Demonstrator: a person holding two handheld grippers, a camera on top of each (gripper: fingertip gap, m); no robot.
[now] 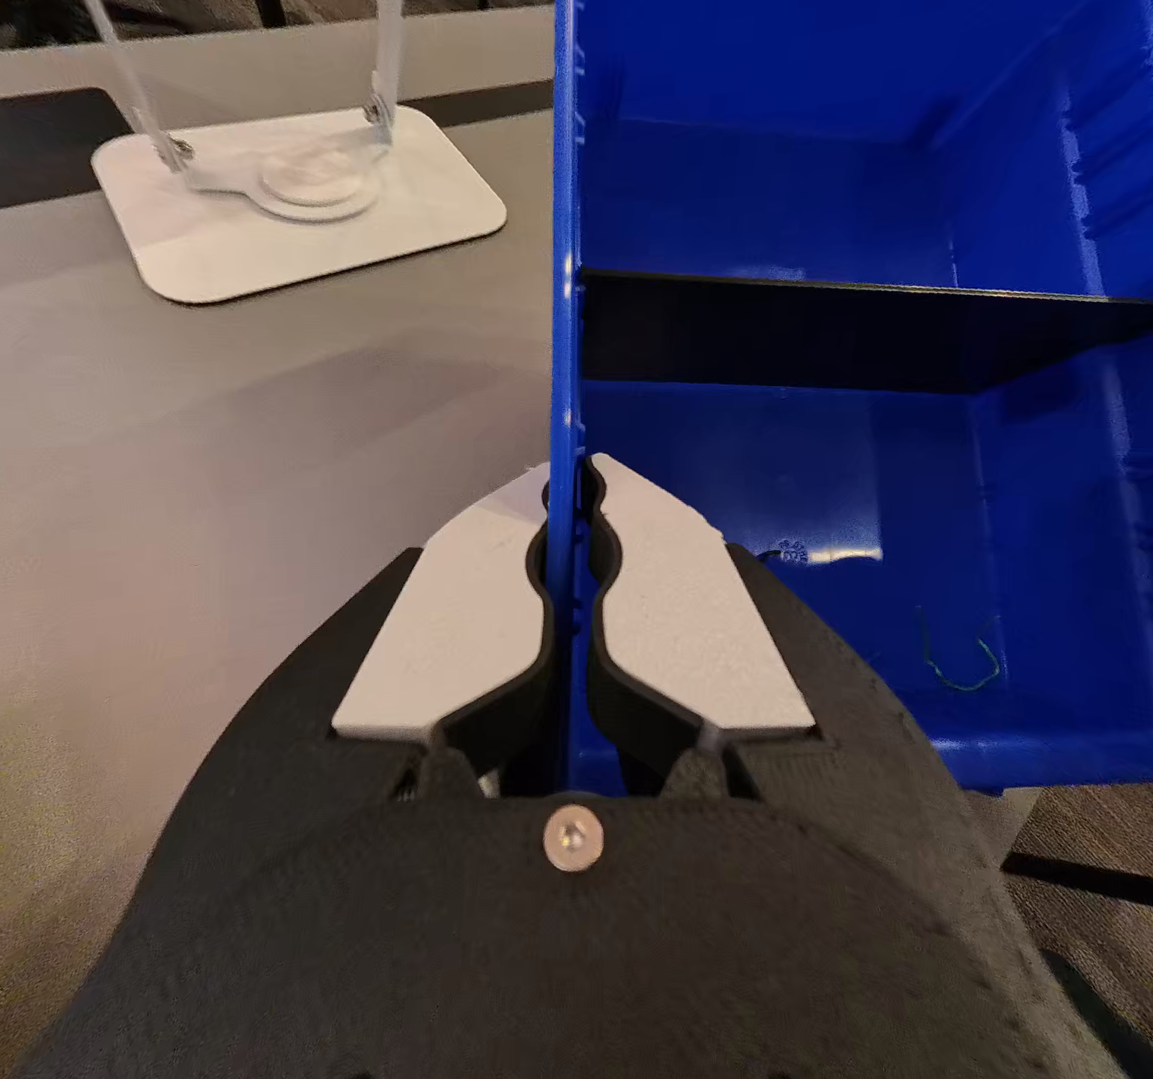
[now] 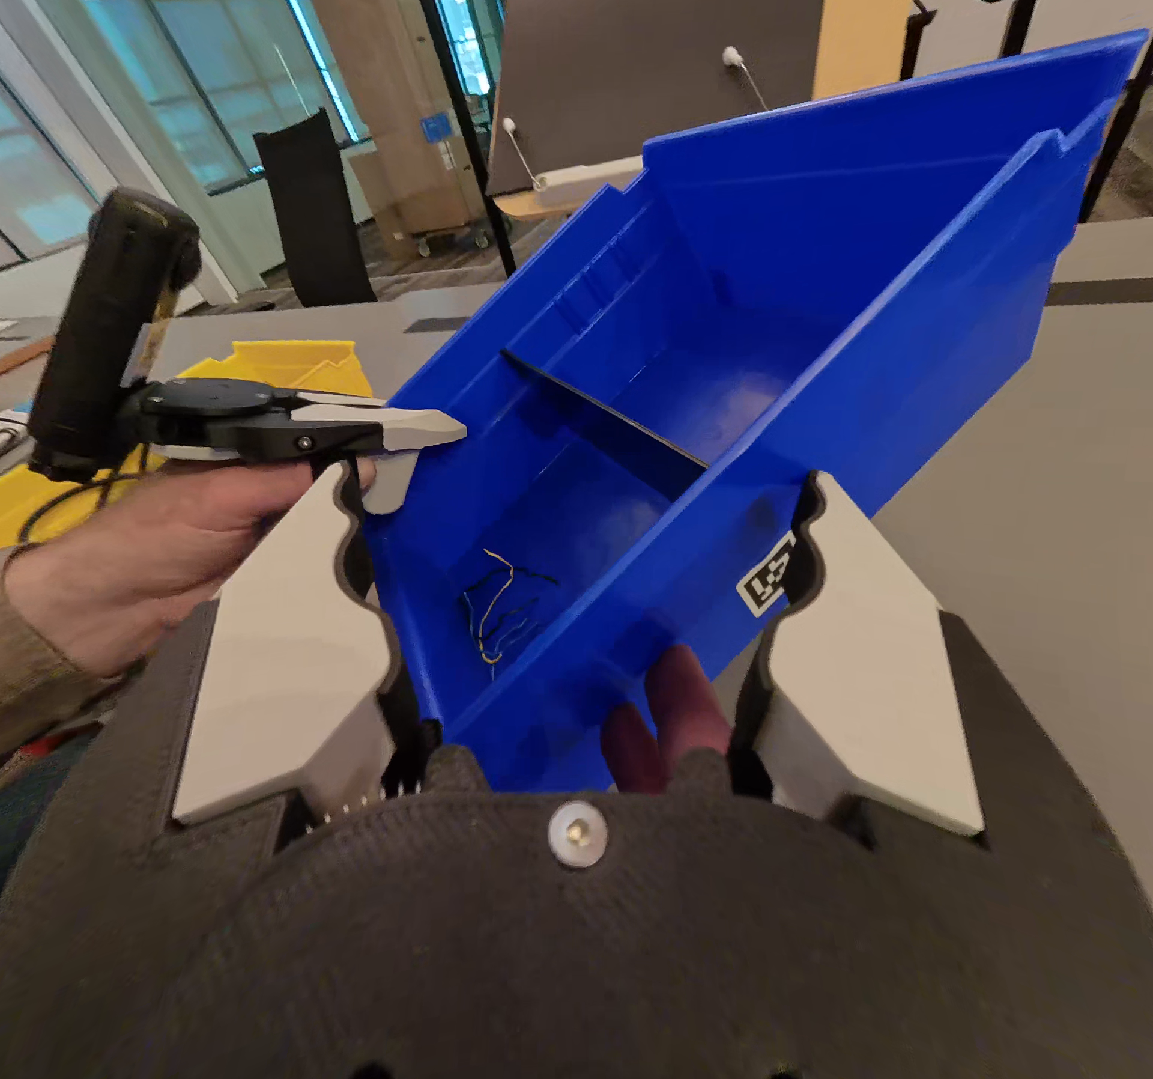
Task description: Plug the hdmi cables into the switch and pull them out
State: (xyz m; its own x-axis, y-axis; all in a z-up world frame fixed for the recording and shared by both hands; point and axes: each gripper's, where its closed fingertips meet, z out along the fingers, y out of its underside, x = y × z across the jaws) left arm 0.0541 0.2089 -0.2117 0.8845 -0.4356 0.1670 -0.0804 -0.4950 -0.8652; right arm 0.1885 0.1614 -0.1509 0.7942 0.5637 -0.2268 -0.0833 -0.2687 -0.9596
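While biting down on the left wall of the blue bin (image 1: 811,175), gripping tight with the left claw (image 1: 568,475), one finger outside, one inside. Seen from the right wrist: same left claw (image 2: 424,465) pinching that wall, held in a hand (image 2: 143,556). Right claw (image 2: 580,481) spread wide, straddling the near end of the blue bin (image 2: 811,237); can't tell whether pressing it. Tilted, far end up, over the grey table (image 1: 249,425). Inside, a black divider (image 2: 599,412) across the middle and thin wire strands (image 2: 499,606) in the near compartment. Yellow bin (image 2: 293,362) far left. White stand base (image 1: 299,206) far left on the table. HDMI cables and switch: can't tell where.
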